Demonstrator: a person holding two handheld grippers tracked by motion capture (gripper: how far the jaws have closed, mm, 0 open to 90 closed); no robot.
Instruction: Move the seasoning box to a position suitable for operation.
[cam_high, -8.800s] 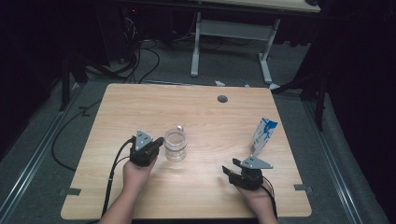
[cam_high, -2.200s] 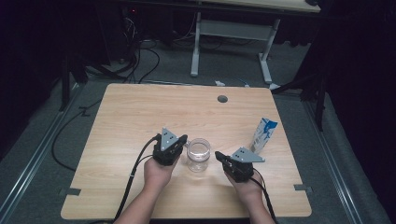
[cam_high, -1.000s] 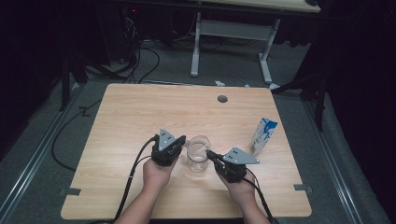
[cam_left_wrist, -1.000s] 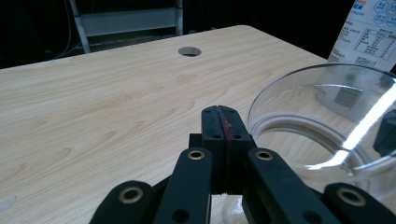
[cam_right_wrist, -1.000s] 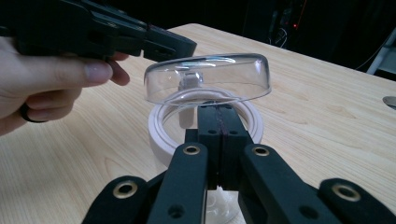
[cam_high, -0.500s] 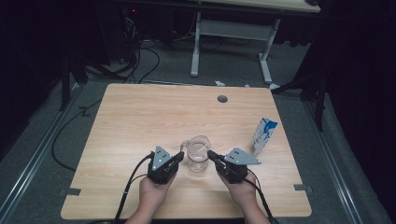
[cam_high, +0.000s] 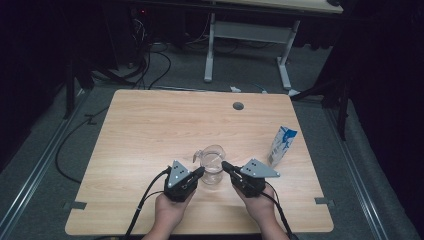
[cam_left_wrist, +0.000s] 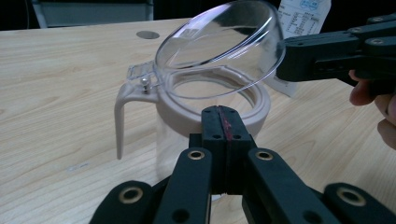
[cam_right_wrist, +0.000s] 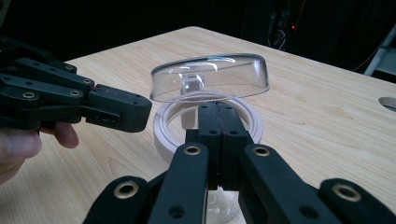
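Observation:
A clear jug (cam_high: 212, 165) with a pale collar (cam_left_wrist: 187, 116) and handle (cam_left_wrist: 122, 112) stands on the table's near middle. Its clear hinged lid (cam_left_wrist: 219, 44) is tilted up, open on the side away from the hinge. My left gripper (cam_high: 201, 171) is shut, and its tip (cam_left_wrist: 223, 135) is pressed to the collar from the left. My right gripper (cam_high: 224, 165) is shut too, its tip (cam_right_wrist: 217, 119) at the collar under the raised lid (cam_right_wrist: 210, 77). Nothing is between either pair of jaws.
A blue and white carton (cam_high: 282, 145) stands upright to the right of the jug, near the table's right edge. A round cable hole (cam_high: 238, 106) sits at the far middle of the wooden table (cam_high: 150, 125). Cables trail from both grippers.
The left gripper has dropped back toward the near edge and now points at the jug from lower left. The lid has come up. The right gripper has barely moved.

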